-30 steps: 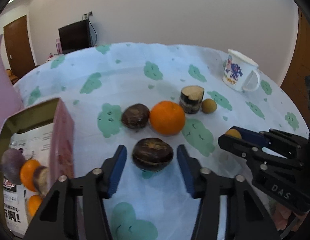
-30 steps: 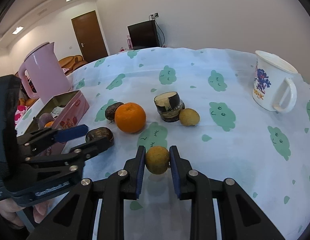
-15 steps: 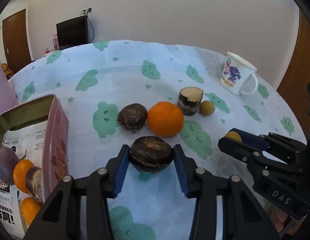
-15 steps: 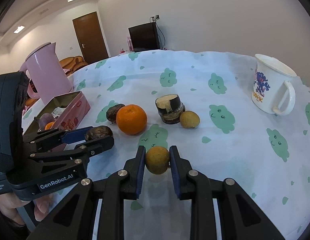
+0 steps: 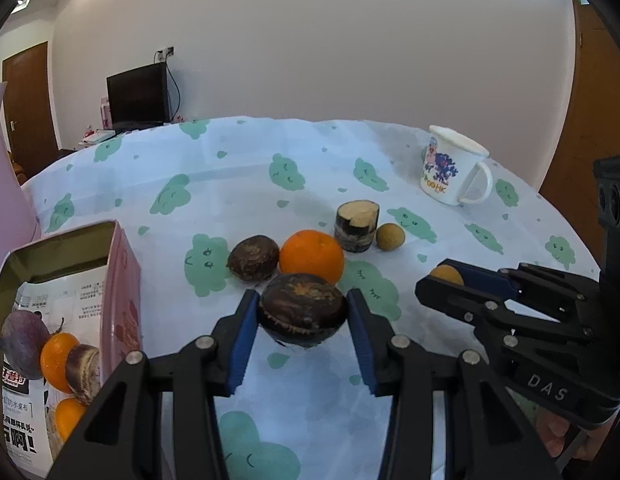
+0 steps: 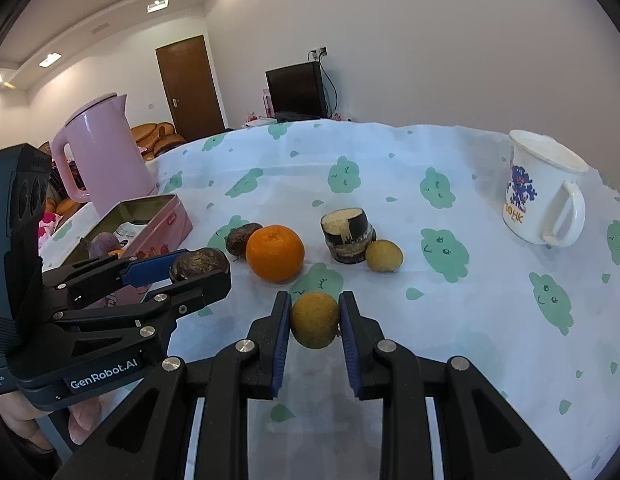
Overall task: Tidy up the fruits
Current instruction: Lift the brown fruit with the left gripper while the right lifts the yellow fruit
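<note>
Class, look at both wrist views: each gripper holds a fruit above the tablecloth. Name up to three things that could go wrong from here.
1. The left gripper pinches the dark brown fruit only at its sides; being wide and rounded, it might slip out.
2. The pink tin already holds several fruits, so adding more may crowd it.
3. The right gripper with its small yellow-brown fruit is close to the left one; both heading for the tin could collide.

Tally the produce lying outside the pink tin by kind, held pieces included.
Dark brown fruits: 2
Orange: 1
Small tan fruits: 2
Cut cane stub: 1
Total: 6
</note>
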Demonstrator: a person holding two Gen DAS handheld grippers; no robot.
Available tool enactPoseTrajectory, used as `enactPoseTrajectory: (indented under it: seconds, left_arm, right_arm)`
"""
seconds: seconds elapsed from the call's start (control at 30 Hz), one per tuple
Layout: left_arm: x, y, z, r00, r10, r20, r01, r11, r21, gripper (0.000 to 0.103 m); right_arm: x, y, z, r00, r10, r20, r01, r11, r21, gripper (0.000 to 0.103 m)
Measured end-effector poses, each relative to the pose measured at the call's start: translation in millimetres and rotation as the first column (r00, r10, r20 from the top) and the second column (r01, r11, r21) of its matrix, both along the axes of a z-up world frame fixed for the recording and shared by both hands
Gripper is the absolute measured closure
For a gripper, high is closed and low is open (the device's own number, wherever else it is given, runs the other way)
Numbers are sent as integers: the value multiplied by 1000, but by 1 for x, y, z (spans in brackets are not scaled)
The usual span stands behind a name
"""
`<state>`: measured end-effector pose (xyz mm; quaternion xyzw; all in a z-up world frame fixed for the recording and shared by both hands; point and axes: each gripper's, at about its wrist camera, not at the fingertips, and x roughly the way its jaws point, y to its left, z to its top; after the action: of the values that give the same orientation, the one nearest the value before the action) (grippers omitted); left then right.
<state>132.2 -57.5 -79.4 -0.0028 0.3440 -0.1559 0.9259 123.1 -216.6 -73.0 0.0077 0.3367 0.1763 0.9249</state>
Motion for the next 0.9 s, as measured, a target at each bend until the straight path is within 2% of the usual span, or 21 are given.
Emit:
enactPoseTrajectory:
  seconds: [0.4,0.9]
  left_arm:
    - [-15,0,10,996,8,92,-8,1000,9,57]
    - [-28,2,17,985,28,172,-29,1000,8,57]
  right_arm:
    - [-8,-2,5,999,4,53,-5,1000,18,77]
    - [-18,-2,11,993,2,119,-5,1000,19,77]
